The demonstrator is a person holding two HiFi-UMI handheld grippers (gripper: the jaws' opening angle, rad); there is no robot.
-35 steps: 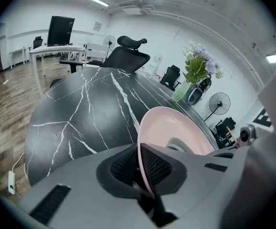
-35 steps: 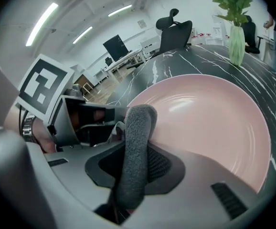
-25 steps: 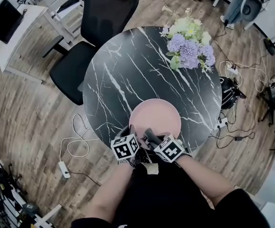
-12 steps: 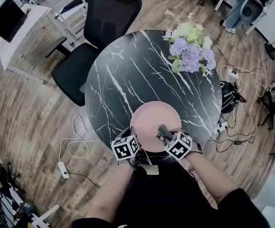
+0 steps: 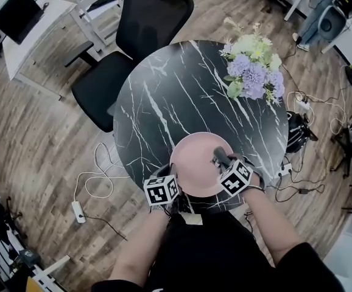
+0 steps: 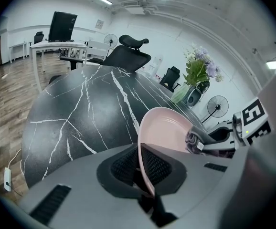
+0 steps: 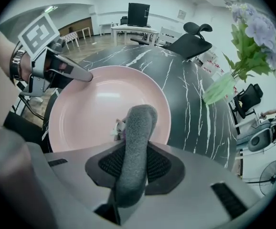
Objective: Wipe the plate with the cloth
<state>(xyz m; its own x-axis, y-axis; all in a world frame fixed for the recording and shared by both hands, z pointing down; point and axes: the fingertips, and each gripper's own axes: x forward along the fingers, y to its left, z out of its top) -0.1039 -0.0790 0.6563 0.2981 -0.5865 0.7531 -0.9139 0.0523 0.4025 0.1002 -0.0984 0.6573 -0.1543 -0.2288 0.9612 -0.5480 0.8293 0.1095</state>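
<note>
A pink plate (image 5: pixel 199 162) lies at the near edge of the black marble table (image 5: pixel 182 96). My left gripper (image 5: pixel 171 187) is shut on the plate's near left rim; in the left gripper view the rim (image 6: pixel 145 166) runs edge-on between the jaws. My right gripper (image 5: pixel 223 162) is shut on a rolled grey cloth (image 7: pixel 135 147), whose end rests over the right side of the plate (image 7: pixel 100 104). The head view shows the cloth (image 5: pixel 220 157) as a dark roll on the plate's right part.
A vase of purple and white flowers (image 5: pixel 254 72) stands at the table's far right. A black office chair (image 5: pixel 145 23) is behind the table. Cables and a power strip (image 5: pixel 77 210) lie on the wooden floor.
My right gripper has swept the cloth from the plate's near middle across to its right side. The left gripper has kept its hold on the rim.
</note>
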